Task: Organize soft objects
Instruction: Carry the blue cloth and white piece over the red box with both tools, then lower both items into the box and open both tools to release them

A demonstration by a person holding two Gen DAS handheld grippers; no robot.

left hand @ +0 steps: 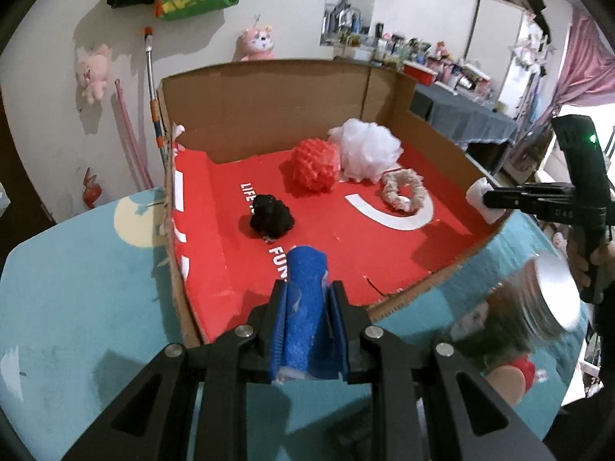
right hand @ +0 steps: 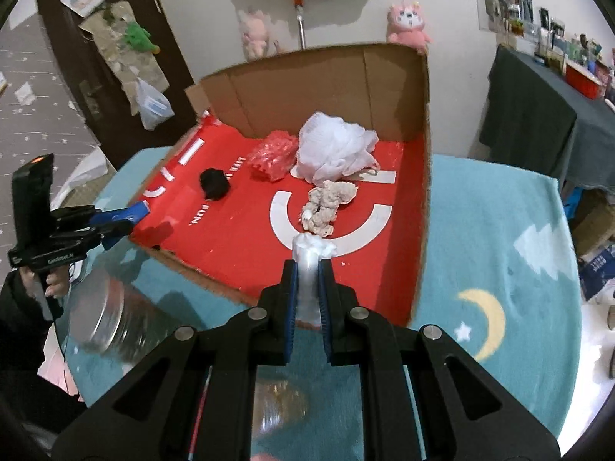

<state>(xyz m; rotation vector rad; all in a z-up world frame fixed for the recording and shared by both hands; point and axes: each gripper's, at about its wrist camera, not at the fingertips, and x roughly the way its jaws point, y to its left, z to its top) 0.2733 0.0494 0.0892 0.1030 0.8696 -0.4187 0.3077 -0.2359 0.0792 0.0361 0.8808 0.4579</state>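
My left gripper (left hand: pixel 307 288) is shut on a blue sponge roll (left hand: pixel 303 307), held over the near edge of an open cardboard box (left hand: pixel 269 100) with a red floor. My right gripper (right hand: pixel 307 269) is shut on a white soft wad (right hand: pixel 309 253) over the box's near edge. Inside the box lie a black fuzzy scrunchie (left hand: pixel 271 217), a red knobbly sponge (left hand: pixel 315 165), a white mesh bath puff (left hand: pixel 367 150) and a pale scrunchie (left hand: pixel 403 190). They also show in the right wrist view: black scrunchie (right hand: pixel 214 183), red sponge (right hand: pixel 273 155), puff (right hand: pixel 334 146), pale scrunchie (right hand: pixel 326 207).
The box stands on a round table with a teal cloth (right hand: pixel 499 238). A glass jar with a metal lid (left hand: pixel 553 299) lies on the table near the box; it also shows in the right wrist view (right hand: pixel 103 322). Plush toys hang on the wall behind.
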